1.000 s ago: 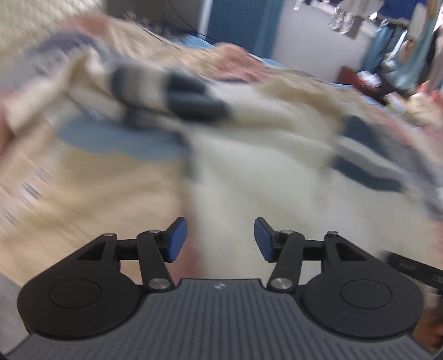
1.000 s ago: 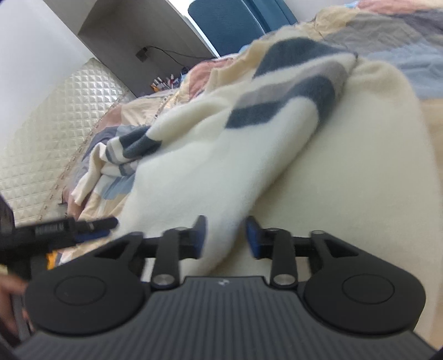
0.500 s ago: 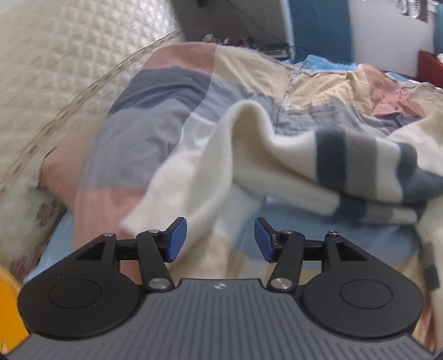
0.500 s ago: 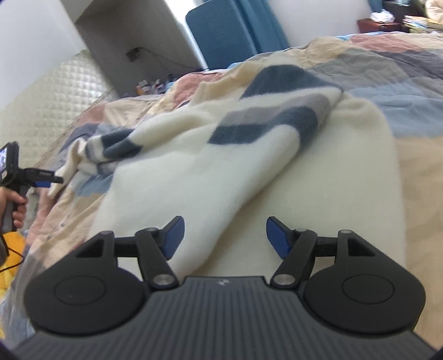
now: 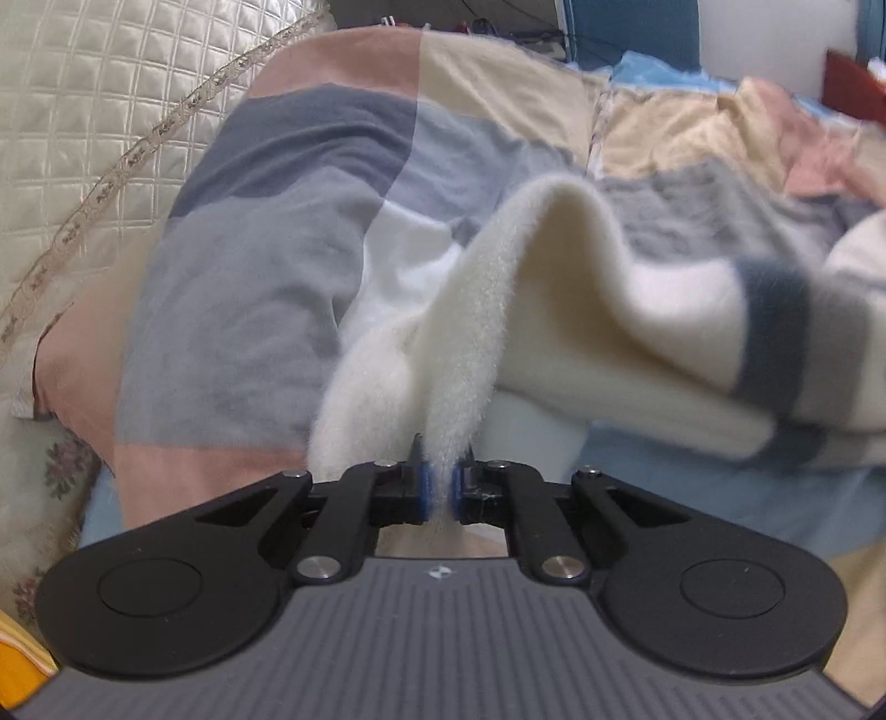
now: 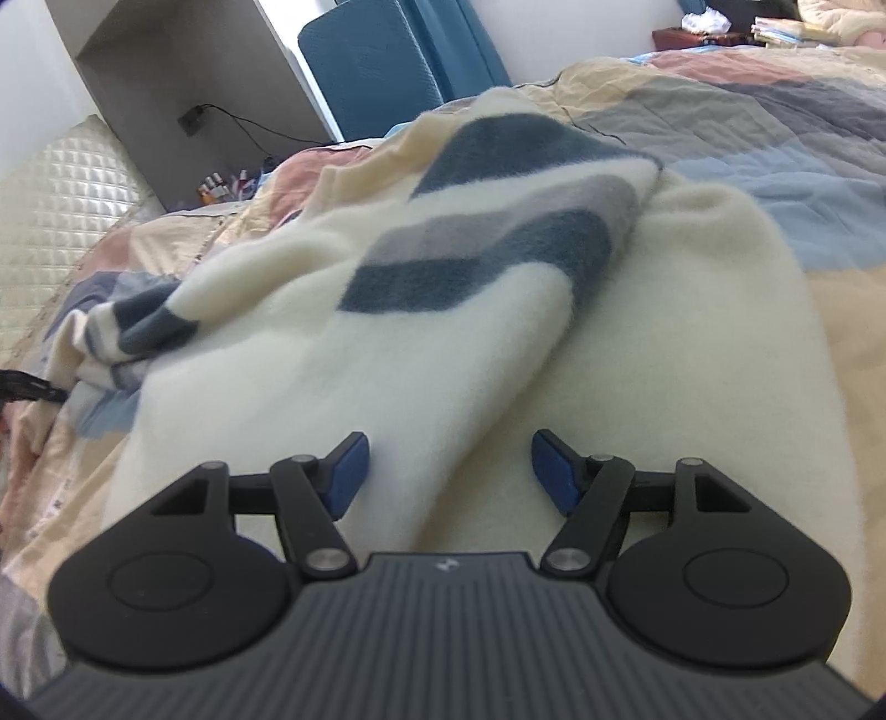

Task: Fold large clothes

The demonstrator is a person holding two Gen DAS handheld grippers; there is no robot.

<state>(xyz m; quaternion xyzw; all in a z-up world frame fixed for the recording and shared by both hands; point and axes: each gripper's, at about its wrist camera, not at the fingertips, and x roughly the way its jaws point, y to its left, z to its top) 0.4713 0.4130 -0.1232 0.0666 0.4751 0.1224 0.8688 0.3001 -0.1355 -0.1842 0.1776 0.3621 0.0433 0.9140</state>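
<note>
A cream fleece garment with grey and dark blue stripes (image 6: 421,310) lies rumpled across a bed. In the left wrist view its cream sleeve end (image 5: 476,310) rises in a fold, and my left gripper (image 5: 438,492) is shut on the edge of it, the blue pads pinching the fleece. A striped band (image 5: 775,327) runs off to the right. My right gripper (image 6: 449,475) stands open just above the garment's cream body, a folded flap lying between its fingers without touching the pads. The left tool's black tip (image 6: 27,387) shows at the far left.
The bed carries a patchwork cover (image 5: 266,266) of grey, pink, cream and light blue. A quilted cream headboard (image 5: 83,111) stands at the left. A blue chair (image 6: 387,61), a wall socket with cable (image 6: 191,122) and cluttered shelves (image 6: 747,27) lie beyond the bed.
My left gripper swept left to the sleeve end and shut on its cream edge. My right gripper's jaws widened and it shifted slightly over the garment.
</note>
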